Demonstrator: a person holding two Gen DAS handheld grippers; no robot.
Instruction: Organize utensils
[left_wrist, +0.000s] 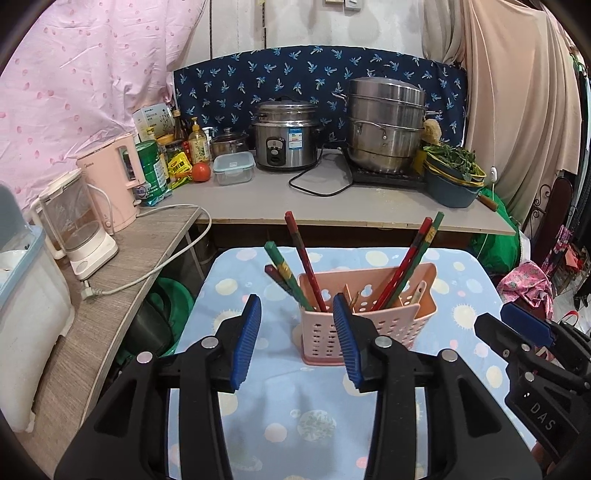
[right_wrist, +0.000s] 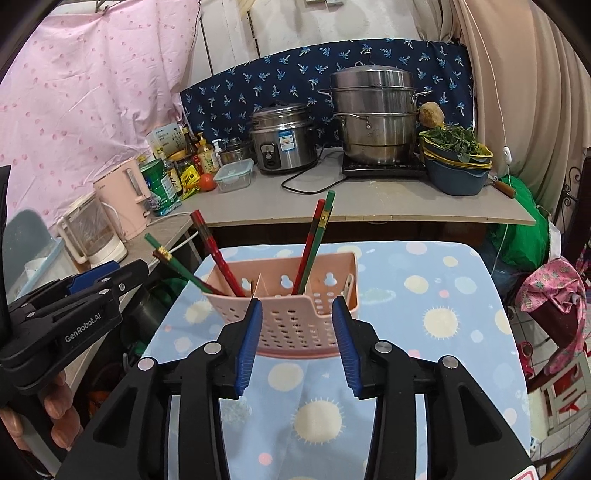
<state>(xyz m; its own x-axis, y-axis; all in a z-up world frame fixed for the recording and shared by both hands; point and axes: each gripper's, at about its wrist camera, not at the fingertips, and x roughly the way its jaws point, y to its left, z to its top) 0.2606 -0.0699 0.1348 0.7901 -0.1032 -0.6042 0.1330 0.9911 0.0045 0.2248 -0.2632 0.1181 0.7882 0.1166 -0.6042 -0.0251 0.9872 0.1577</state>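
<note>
A pink perforated utensil holder (left_wrist: 373, 328) (right_wrist: 291, 321) stands on a table under a blue sun-patterned cloth (left_wrist: 295, 424) (right_wrist: 424, 295). Red and green chopsticks (left_wrist: 299, 254) (right_wrist: 218, 254) lean out of its left compartment. More chopsticks (left_wrist: 413, 258) (right_wrist: 317, 236) lean in the middle one. A beige handle (left_wrist: 419, 291) shows at the right end. My left gripper (left_wrist: 296, 301) hovers open, short of the holder's left front, nothing between its blue pads. My right gripper (right_wrist: 295, 302) is open just short of the holder's front wall, also empty. Each gripper shows in the other's view: the right gripper (left_wrist: 528, 328) and the left gripper (right_wrist: 103, 280).
Behind the table runs a counter (left_wrist: 369, 206) with a rice cooker (left_wrist: 284, 136), a stacked steel steamer (left_wrist: 388, 125), a blue basin of greens (left_wrist: 454, 181), bottles and a tomato. A side shelf at left carries two kettles (left_wrist: 110, 184). A person's fingers (right_wrist: 55, 406) grip the left tool.
</note>
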